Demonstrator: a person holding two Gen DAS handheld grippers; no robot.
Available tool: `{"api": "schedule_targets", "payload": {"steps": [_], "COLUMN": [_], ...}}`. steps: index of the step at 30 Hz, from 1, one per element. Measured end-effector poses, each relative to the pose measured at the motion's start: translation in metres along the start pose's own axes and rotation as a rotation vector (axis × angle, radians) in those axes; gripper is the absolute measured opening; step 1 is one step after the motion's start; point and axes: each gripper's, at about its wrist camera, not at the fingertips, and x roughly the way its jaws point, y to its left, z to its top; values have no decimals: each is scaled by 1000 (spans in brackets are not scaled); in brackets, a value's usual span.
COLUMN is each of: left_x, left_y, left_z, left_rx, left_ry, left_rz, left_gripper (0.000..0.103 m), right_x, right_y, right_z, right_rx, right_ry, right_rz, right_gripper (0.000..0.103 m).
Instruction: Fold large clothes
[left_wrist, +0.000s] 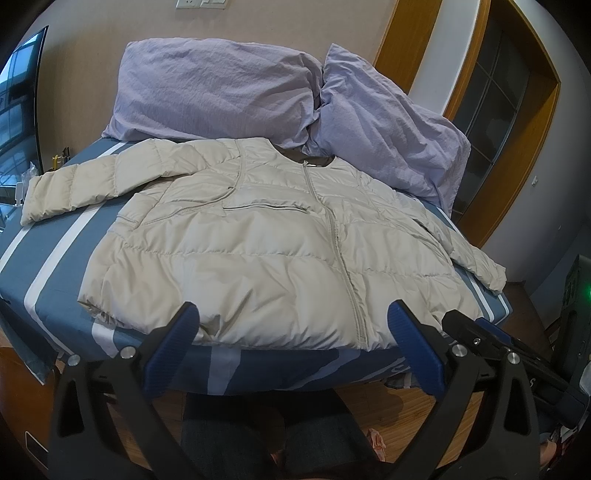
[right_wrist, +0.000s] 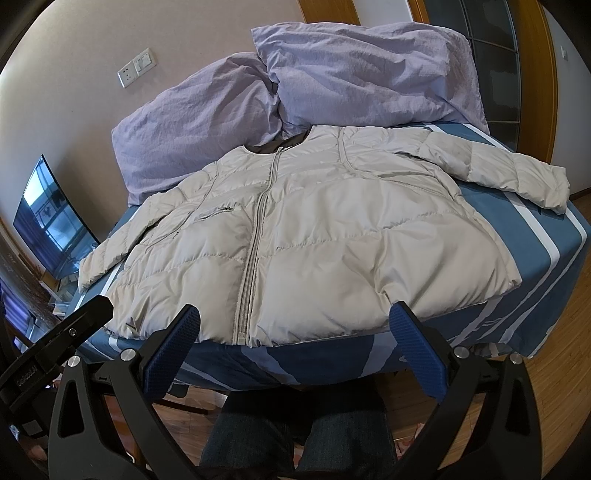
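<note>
A cream quilted puffer jacket (left_wrist: 258, 236) lies flat and zipped on the blue striped bed (left_wrist: 51, 251), collar toward the pillows and hem at the near edge. Both sleeves spread outward. My left gripper (left_wrist: 293, 317) stands open just short of the hem, nothing between its blue pads. In the right wrist view the same jacket (right_wrist: 314, 236) fills the bed (right_wrist: 535, 251), and my right gripper (right_wrist: 295, 319) is open too, its fingers hovering at the hem either side of the zip's end. The right gripper's black body (left_wrist: 498, 343) shows at the left view's lower right.
Two lilac pillows (left_wrist: 221, 85) (left_wrist: 384, 125) lean against the wall behind the collar. A dark screen (right_wrist: 48, 218) stands left of the bed, wooden door frames (left_wrist: 517, 122) right. A person's legs in dark trousers (right_wrist: 295, 435) are below, on a wooden floor.
</note>
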Motion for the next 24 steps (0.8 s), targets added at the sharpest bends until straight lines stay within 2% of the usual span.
{"api": "schedule_targets", "payload": {"steps": [7,11,19,24], "left_x": [5,24,70,104], "left_y": [0,4,19,25], "left_z": [1,13,44,64], "left_rx": [1,5,22,48], "left_ry": [14,26,44,69], "left_rz": [6,26,85,131], "left_gripper": [101,101,101,101], "right_x": [12,20,48,62], "right_y": [-10,-24,-87,-136], "right_z": [11,27,72,93], "right_rx": [11,34,156,228], "right_ry": [-8,-21,-9,-17], "right_rz": [-23,-46,-146,-248], "right_gripper": [102,102,102,102]}}
